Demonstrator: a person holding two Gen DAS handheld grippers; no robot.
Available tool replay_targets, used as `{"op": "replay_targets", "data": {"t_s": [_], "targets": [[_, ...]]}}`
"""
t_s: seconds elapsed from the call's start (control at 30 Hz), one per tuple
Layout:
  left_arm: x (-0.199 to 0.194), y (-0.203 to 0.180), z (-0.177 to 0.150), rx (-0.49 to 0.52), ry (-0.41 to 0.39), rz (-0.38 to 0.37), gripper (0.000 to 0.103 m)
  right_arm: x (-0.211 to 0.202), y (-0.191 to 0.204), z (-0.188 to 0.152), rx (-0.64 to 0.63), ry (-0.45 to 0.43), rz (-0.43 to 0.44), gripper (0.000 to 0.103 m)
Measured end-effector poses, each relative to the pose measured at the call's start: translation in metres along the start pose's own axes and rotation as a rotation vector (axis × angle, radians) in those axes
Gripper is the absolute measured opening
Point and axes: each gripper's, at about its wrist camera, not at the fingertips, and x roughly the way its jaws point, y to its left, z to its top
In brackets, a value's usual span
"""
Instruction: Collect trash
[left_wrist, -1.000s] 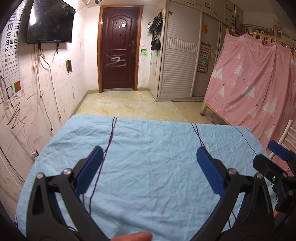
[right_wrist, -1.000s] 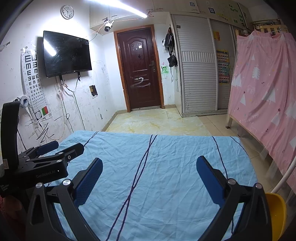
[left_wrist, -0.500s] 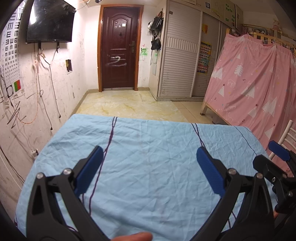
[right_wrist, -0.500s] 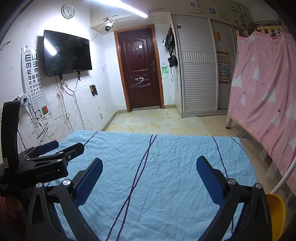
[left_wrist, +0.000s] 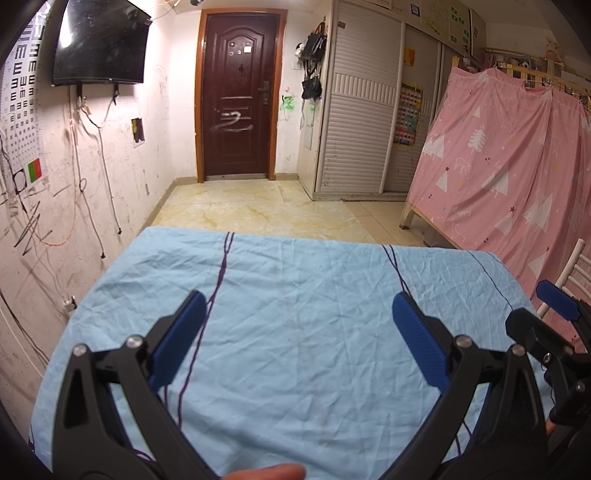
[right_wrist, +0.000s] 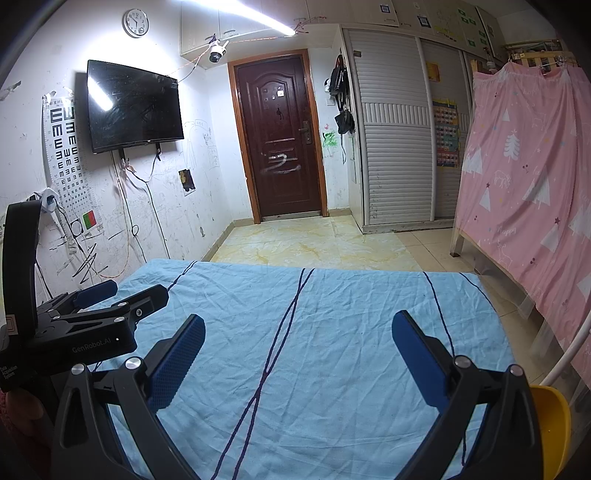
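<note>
We hold both claws over a counter (left_wrist: 295, 350) draped in a wrinkled light-blue cotton sheet (right_wrist: 332, 332) crossed by thin dark purple lines that run away from us toward the door. The left claw (left_wrist: 299, 339) is spread wide, its blue ribbed pads gripping nothing; the right claw (right_wrist: 299, 343) is likewise wide apart with nothing between its pads. Each claw has matte black plastic arms with silver rivets.

We can find no trash on the sheet in either view, so its place and the way it points cannot be told. At the lower right of the right wrist view sits a glossy yellow rounded rim (right_wrist: 550, 428), possibly a bin or bowl; too little shows to be sure.

Beyond the counter lie glossy marbled floor tiles (right_wrist: 314, 243), a dark brown panelled door (left_wrist: 238, 99), a wall-mounted television (right_wrist: 133, 107), white slatted wardrobe doors (right_wrist: 395, 147) and a pink curtain (left_wrist: 498, 166) printed with white trees.
</note>
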Motion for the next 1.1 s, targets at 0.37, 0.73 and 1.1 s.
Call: {"op": "replay_targets", "data": {"t_s": [0.37,0.73,1.1], "targets": [[-0.0001,-0.0008,0.0002,0.001,0.000,0.000,0.096,0.0000,0.0000,0.0001,-0.002,0.000,-0.002,0.094],[-0.0001,0.0008,-0.0005,0.003,0.000,0.001,0.096,0.0004,-0.0004,0.0000,-0.004,-0.002,-0.002,0.094],[-0.0008,0.0016,-0.0015,0.004,0.003,-0.001,0.096,0.0017,-0.0029,-0.0011,-0.005,0.003,-0.002,0.094]]}}
